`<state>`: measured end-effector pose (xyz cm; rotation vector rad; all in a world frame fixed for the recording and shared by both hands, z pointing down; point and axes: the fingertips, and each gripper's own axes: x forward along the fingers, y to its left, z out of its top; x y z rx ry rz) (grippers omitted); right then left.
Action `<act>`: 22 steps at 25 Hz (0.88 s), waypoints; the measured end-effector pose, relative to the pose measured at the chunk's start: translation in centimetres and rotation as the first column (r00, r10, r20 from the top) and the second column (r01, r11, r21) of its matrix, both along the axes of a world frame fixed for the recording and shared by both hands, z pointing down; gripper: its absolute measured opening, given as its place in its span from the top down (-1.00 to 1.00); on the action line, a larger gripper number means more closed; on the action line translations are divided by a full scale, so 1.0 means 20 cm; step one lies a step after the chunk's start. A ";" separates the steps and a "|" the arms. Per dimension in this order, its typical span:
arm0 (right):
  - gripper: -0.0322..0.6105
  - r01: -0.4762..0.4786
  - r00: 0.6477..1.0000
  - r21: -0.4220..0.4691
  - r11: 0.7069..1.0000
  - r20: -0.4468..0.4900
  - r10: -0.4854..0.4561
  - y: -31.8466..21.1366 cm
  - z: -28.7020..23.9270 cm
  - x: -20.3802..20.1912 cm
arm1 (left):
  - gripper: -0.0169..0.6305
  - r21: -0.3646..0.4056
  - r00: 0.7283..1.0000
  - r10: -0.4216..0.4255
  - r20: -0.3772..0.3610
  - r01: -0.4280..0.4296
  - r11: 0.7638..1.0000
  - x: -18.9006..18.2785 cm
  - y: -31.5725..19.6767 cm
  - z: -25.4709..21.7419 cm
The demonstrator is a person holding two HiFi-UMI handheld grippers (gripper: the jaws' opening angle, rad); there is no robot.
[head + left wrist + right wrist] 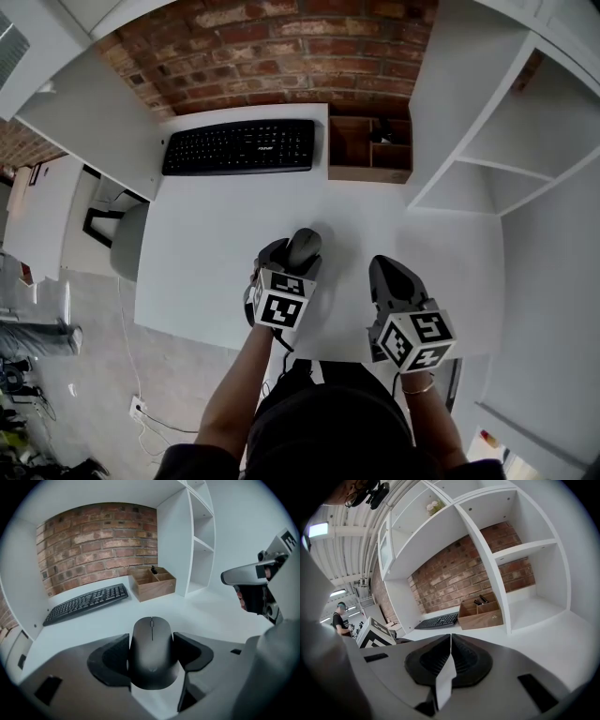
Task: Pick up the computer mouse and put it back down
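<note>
The dark grey computer mouse sits between the two pads of my left gripper, near the middle of the white desk. Both pads press its sides, so this gripper is shut on it. I cannot tell whether the mouse rests on the desk or hangs just above it. My right gripper is off to the right of the mouse and apart from it. Its jaws are shut together with nothing between them.
A black keyboard lies at the back of the desk against the brick wall. A wooden desk organizer stands to its right. White shelving rises along the right side.
</note>
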<state>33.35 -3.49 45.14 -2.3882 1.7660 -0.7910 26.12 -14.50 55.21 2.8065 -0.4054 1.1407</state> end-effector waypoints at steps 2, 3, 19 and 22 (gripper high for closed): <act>0.89 0.027 1.000 0.008 1.000 -0.004 -0.027 -0.03 -0.01 -0.04 | 0.02 0.006 0.999 -0.036 -0.002 0.036 0.999 -0.06 -0.03 -0.01; 0.89 0.043 0.999 0.012 0.999 -0.005 -0.043 -0.05 -0.02 -0.06 | 0.03 0.008 0.998 -0.057 -0.001 0.057 0.998 -0.09 -0.04 -0.01; 0.89 0.363 0.932 -0.002 0.932 0.002 -0.363 -0.40 -0.01 -0.58 | 0.03 0.019 0.893 -0.450 0.011 0.450 0.893 -0.84 -0.35 -0.03; 0.89 0.421 0.907 0.001 0.907 0.000 -0.421 -0.48 -0.02 -0.73 | 0.03 0.025 0.861 -0.509 0.013 0.509 0.860 -1.01 -0.41 -0.04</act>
